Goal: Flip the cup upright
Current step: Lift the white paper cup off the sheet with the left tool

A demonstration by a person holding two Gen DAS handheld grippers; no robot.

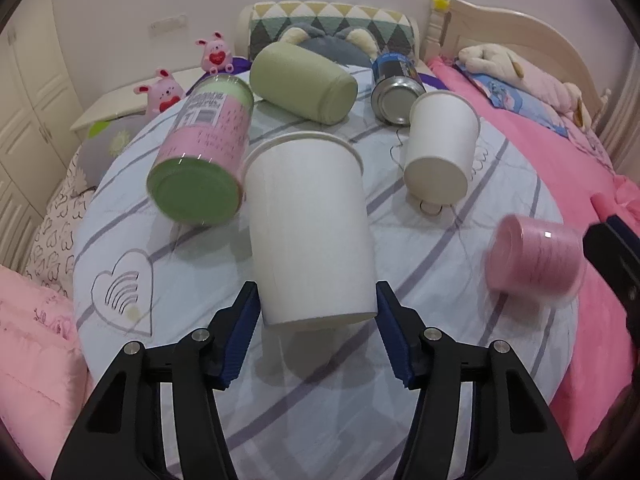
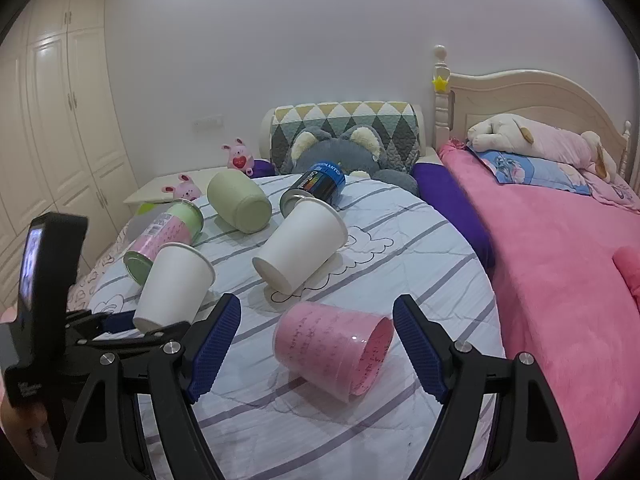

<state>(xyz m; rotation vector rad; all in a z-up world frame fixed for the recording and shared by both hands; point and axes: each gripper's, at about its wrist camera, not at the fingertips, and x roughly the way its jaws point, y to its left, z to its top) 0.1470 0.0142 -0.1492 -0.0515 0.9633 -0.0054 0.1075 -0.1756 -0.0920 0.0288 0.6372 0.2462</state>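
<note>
Between the blue pads of the left hand-held gripper [image 1: 316, 334]: white cup [image 1: 310, 232], clamped near its base, mouth up, lifted off the bed [image 1: 440, 264]. Step judged: flip nearly complete; next, set down level and release. Right hand-held gripper [image 2: 318, 344]: spread, empty, straddling a tipped pink cup [image 2: 332, 354] without touching

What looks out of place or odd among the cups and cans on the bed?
Every container lies tipped over on the striped quilt: the pink plastic cup, a white paper cup, the green cup, and two cans. No spill shows. Another white paper cup is tilted between the left gripper fingers.
</note>
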